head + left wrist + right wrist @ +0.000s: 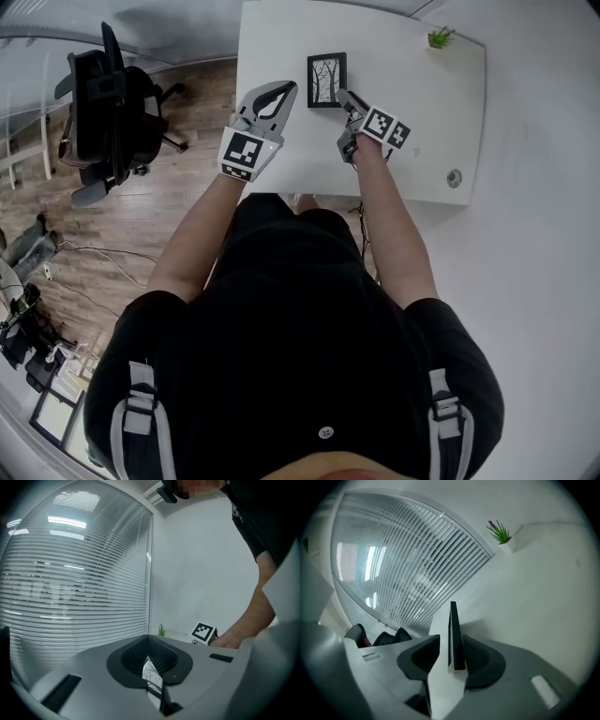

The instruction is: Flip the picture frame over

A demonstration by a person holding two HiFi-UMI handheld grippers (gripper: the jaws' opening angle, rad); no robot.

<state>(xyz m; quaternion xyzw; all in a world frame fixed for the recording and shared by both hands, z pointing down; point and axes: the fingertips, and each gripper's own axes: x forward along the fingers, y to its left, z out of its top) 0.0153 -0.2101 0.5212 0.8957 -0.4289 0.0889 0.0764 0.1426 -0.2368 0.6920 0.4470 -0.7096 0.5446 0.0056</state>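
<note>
Head view showed an office chair [112,103] on the wood floor at far left, then the white table [272,37], over which the left gripper [284,91] was held with its jaws closed together and empty, just left of the picture frame [326,80]. That frame faced picture side up near the table's far edge, and the right gripper [347,98] had its jaws parted around the frame's right edge, not pinching it. A small green plant [440,37] stood at the far right corner.
</note>
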